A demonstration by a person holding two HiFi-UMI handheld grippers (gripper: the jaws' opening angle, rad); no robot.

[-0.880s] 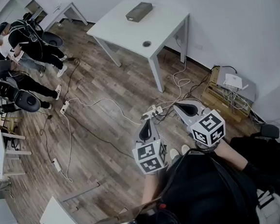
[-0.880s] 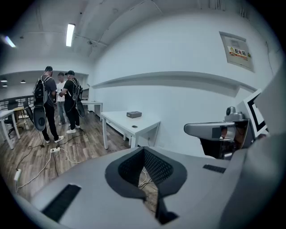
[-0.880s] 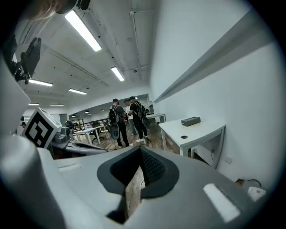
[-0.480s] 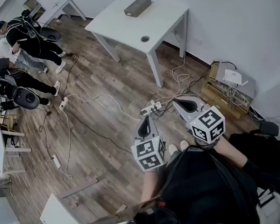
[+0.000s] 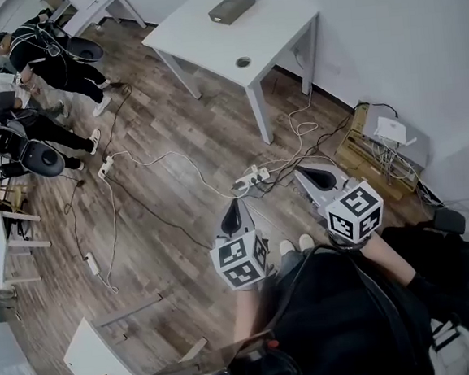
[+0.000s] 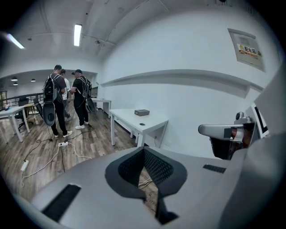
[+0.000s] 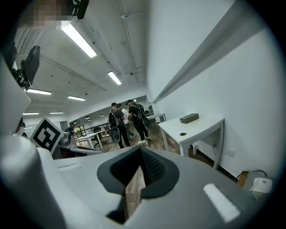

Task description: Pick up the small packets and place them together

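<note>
Small packets are appearing nowhere, and with jaws clenched empty on left gripper point(image 5: 233, 211) and right gripper point(image 5: 309, 176), the person is probably risking tripping on the cabled white power strip point(image 5: 251, 176) lying on the wooden floor point(image 5: 172, 123).

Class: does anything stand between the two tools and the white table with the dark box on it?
Nothing upright. Only wood floor lies between the left tool, the right tool and the white table, crossed by a power strip and cables. No packets are visible.
</note>
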